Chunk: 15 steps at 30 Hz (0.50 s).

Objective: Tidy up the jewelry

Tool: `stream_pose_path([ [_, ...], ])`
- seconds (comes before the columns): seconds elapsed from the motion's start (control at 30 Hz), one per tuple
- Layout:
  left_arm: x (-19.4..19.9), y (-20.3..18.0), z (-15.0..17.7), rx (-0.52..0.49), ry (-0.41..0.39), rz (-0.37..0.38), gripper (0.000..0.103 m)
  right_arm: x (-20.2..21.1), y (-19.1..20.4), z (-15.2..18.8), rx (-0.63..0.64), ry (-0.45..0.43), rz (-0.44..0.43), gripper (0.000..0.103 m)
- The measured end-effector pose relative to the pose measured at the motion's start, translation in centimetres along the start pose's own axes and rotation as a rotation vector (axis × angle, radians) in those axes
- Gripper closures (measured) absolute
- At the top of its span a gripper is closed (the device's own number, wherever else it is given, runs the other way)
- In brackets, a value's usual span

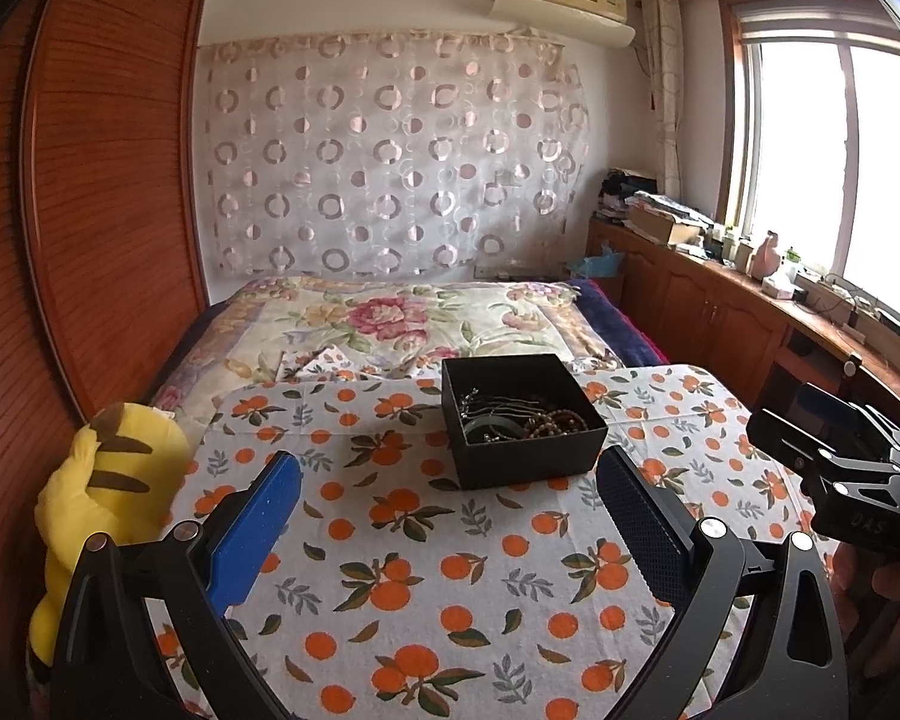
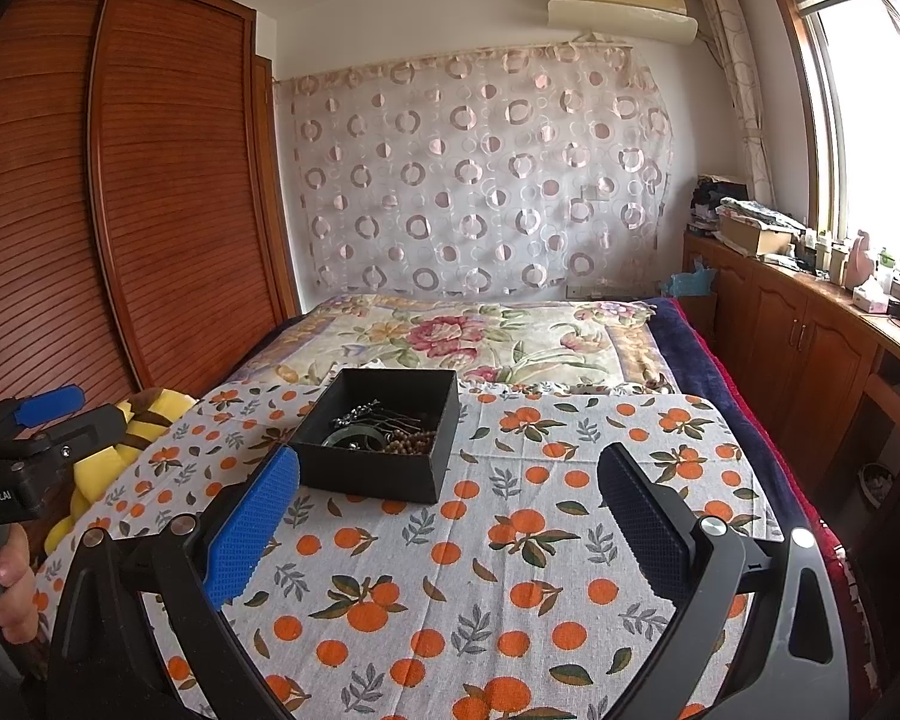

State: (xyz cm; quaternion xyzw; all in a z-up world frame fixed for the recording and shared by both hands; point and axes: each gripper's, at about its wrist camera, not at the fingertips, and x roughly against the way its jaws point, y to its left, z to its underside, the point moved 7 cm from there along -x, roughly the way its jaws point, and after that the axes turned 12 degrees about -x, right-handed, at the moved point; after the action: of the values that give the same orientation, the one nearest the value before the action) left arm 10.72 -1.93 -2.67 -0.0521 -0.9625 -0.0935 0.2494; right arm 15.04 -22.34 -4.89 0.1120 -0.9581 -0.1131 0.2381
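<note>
A black open box [image 1: 525, 455] sits toward the far side of a table covered in an orange-print cloth [image 1: 426, 594]. Inside lie tangled jewelry pieces: a brown bead bracelet [image 1: 555, 422], a pale bangle and silver chains. From the right wrist view the same box [image 2: 371, 473] shows a metal hair comb [image 2: 384, 414] and beads [image 2: 411, 441]. My left gripper [image 1: 450, 474] is open, hovering before the box with nothing between its fingers. My right gripper [image 2: 448, 471] is also open and empty, the box just beyond its blue finger [image 2: 252, 531].
A yellow plush toy [image 1: 99, 504] leans at the table's left edge. A bed with a floral cover [image 1: 390, 318] lies beyond the table. A wooden wardrobe [image 1: 90, 180] stands left; low cabinets [image 1: 720, 306] with clutter run under the window at right.
</note>
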Motion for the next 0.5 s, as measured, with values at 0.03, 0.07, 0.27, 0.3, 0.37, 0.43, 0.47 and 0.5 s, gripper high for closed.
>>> stream_pose_path([
  [0.03,0.02,0.03,0.04,0.003,0.000,-0.001,0.008,0.01,-0.01,0.00,0.001,0.000,0.000,0.002],
  [0.07,-0.03,0.12,0.12,0.007,0.001,-0.005,0.008,0.05,-0.02,0.00,0.001,0.000,0.000,0.002],
  [0.27,-0.05,0.34,0.20,0.010,0.001,-0.010,0.008,0.04,-0.04,0.02,0.000,0.000,0.000,0.002],
  [0.3,-0.13,0.26,0.15,0.010,0.002,-0.009,0.008,0.06,-0.04,0.03,0.000,-0.001,0.000,0.002],
  [0.37,-0.05,0.33,0.21,0.008,0.001,-0.012,0.008,0.05,-0.04,0.03,0.000,-0.001,0.000,0.002],
  [0.43,-0.06,0.31,0.20,0.008,0.001,-0.011,0.008,0.04,-0.06,0.03,0.000,0.000,0.000,0.002],
  [0.47,-0.09,0.28,0.17,0.008,0.001,-0.011,0.008,0.06,-0.05,0.03,0.000,-0.001,0.000,0.002],
  [0.5,-0.12,0.27,0.17,0.008,0.001,-0.012,0.008,0.05,-0.07,0.00,-0.001,-0.002,0.000,0.002],
])
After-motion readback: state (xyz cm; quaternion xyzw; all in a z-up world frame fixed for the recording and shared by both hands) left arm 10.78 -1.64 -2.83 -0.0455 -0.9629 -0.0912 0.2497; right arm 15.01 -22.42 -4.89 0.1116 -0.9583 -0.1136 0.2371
